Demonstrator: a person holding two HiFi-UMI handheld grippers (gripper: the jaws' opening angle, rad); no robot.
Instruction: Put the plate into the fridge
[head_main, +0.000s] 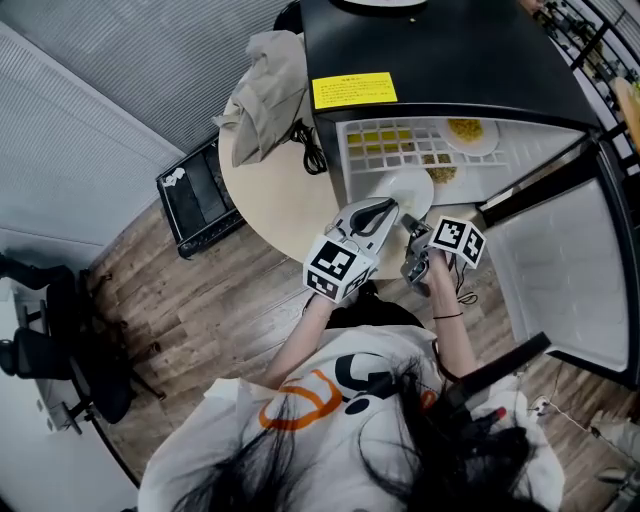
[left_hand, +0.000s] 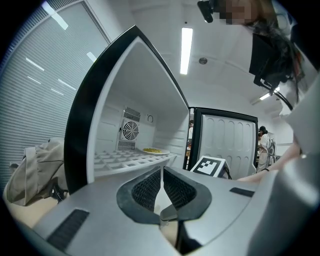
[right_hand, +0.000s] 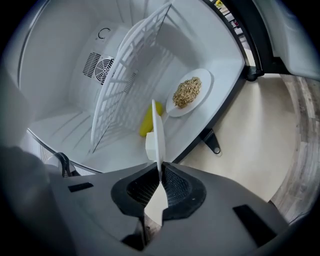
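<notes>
A small black fridge (head_main: 440, 60) stands on a round table (head_main: 270, 195) with its door (head_main: 560, 270) swung open to the right. In the head view a white empty plate (head_main: 405, 190) hangs just in front of the fridge's opening. My right gripper (head_main: 412, 238) is shut on its near rim. The right gripper view shows that plate (right_hand: 157, 140) edge-on, rising out of my right gripper (right_hand: 160, 176). My left gripper (head_main: 388, 208) sits beside the plate's left edge. In its own view the left gripper (left_hand: 163, 172) is shut, with no plate showing past its pads.
Inside the fridge a white wire shelf (head_main: 400, 145) carries a plate of yellow food (head_main: 468, 132). Below it lie a plate of grain (right_hand: 189, 93) and a yellow item (right_hand: 147, 122). A beige bag (head_main: 265, 95) lies on the table's left. On the floor are a black tray (head_main: 198, 198) and an office chair (head_main: 60, 340).
</notes>
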